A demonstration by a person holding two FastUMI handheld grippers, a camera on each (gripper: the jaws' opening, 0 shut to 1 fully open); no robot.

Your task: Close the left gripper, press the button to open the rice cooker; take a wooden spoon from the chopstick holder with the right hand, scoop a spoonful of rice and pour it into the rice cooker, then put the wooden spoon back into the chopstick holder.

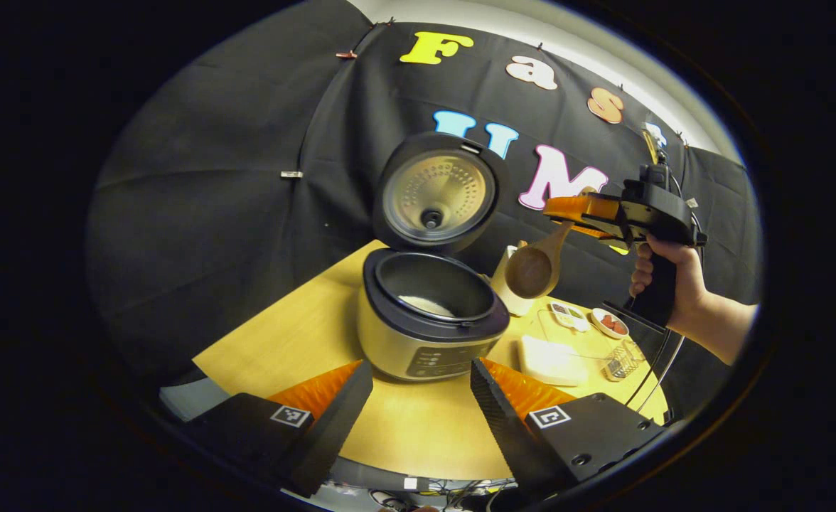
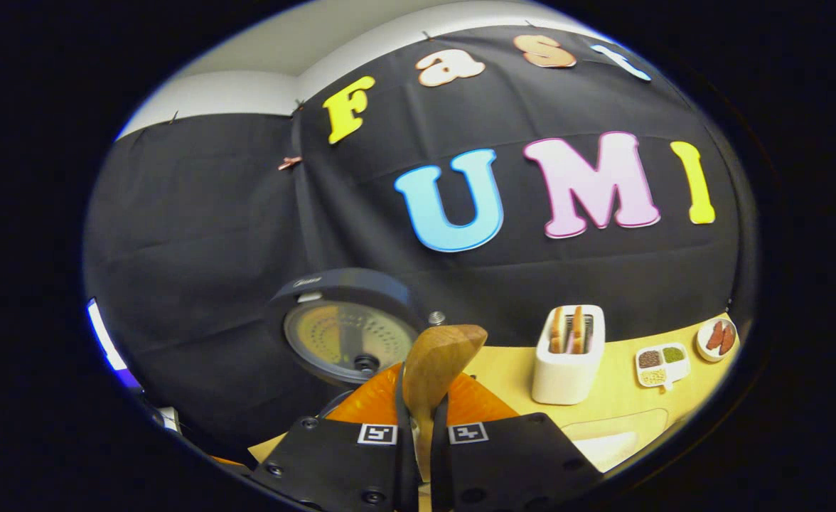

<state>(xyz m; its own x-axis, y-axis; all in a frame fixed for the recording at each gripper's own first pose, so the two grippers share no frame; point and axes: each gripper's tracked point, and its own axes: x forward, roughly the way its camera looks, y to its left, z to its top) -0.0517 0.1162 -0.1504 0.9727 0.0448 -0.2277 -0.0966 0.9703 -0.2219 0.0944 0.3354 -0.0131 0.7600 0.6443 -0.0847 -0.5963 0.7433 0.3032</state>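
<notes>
Wooden spoon [image 1: 535, 264] is hanging in the air just right of the open rice cooker [image 1: 429, 323], with its bowl turned toward the left gripper view. The right gripper [image 1: 573, 211] is clenching the spoon's handle between both fingers, and a hand [image 1: 663, 274] is holding this gripper from below. In the right gripper view the spoon [image 2: 433, 370] is standing up between the two fingers, which are pressing close on its handle (almost no gap is showing).

The rice cooker is sitting on the yellow table [image 1: 304, 334], its lid [image 1: 436, 192] is standing upright behind the pot, and something white is lying at the bottom of the pot. The left gripper [image 1: 418, 398] is staying near the front of the cooker with its jaws released, wide apart and holding nothing.

A white chopstick holder [image 2: 569, 353] is standing farther right on the table, and two small dishes are lying beyond it.
</notes>
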